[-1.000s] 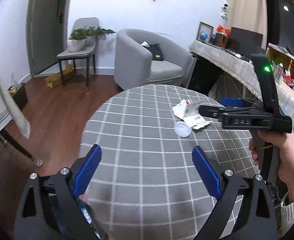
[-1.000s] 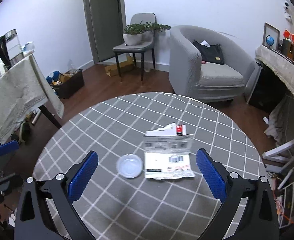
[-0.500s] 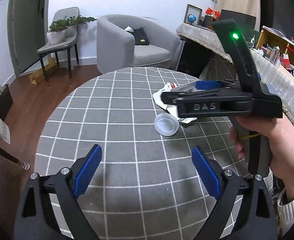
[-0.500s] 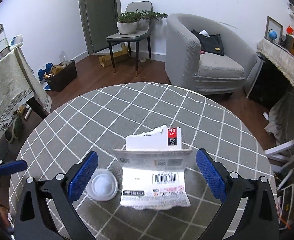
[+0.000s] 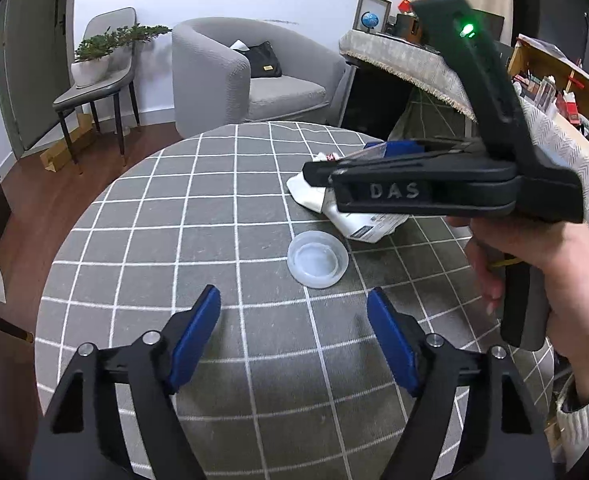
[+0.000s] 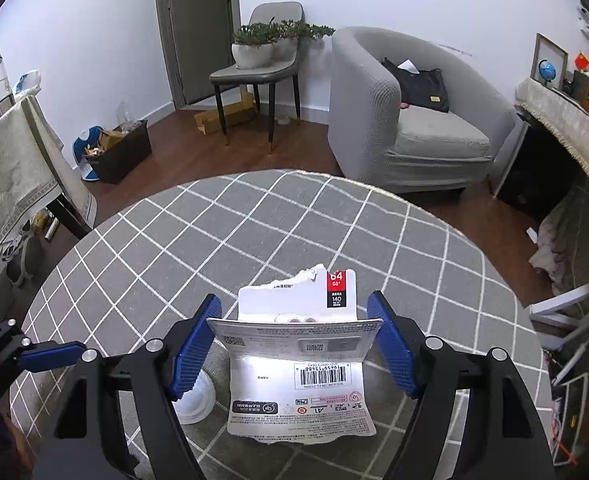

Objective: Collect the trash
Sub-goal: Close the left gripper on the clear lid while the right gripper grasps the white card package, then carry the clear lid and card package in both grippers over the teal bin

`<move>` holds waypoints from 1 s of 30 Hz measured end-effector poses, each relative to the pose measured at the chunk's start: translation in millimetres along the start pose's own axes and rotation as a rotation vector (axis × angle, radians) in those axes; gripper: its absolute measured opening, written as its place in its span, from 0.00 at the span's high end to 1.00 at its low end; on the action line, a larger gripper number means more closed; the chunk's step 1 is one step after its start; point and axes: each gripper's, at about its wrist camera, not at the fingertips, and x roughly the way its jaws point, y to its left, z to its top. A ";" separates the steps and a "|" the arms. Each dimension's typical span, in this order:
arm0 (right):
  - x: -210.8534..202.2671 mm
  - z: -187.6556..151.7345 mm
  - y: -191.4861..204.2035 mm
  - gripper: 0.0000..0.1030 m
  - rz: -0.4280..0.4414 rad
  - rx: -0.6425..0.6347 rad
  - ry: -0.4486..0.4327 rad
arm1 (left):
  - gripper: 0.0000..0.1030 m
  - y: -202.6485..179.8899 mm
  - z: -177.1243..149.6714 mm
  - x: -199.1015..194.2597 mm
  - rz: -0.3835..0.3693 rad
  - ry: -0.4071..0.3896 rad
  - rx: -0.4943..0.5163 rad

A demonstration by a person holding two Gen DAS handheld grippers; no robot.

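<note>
A torn white memory-card package (image 6: 300,376) with a red 64 GB label lies on the round grey checked table (image 6: 294,232); it also shows in the left wrist view (image 5: 358,222), partly hidden by the right gripper. A clear round plastic lid (image 5: 317,259) lies beside it, also seen in the right wrist view (image 6: 196,400). My right gripper (image 6: 294,344) is open, its blue fingers either side of the package's folded flap. My left gripper (image 5: 294,336) is open and empty, just short of the lid.
A grey armchair (image 6: 406,116) with a black bag stands beyond the table. A chair with potted plants (image 6: 266,60) stands by the door. A cloth-covered table (image 6: 6,168) stands at the left and a cluttered desk (image 5: 554,92) at the right.
Both grippers have moved forward and lower over the table. The right gripper now straddles the package and both pairs of fingers have narrowed. The left gripper has come close to the lid.
</note>
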 end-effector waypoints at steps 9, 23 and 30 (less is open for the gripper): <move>-18.1 -1.2 -25.5 0.26 0.001 0.066 -0.043 | 0.38 -9.5 11.4 22.3 -0.018 0.040 0.044; -45.9 -4.2 -39.0 0.26 0.021 0.146 -0.066 | 0.59 -13.0 23.7 42.2 -0.024 0.077 0.044; -72.5 -13.3 -19.9 0.26 0.053 0.161 -0.078 | 0.59 2.6 16.8 22.1 -0.020 0.056 -0.038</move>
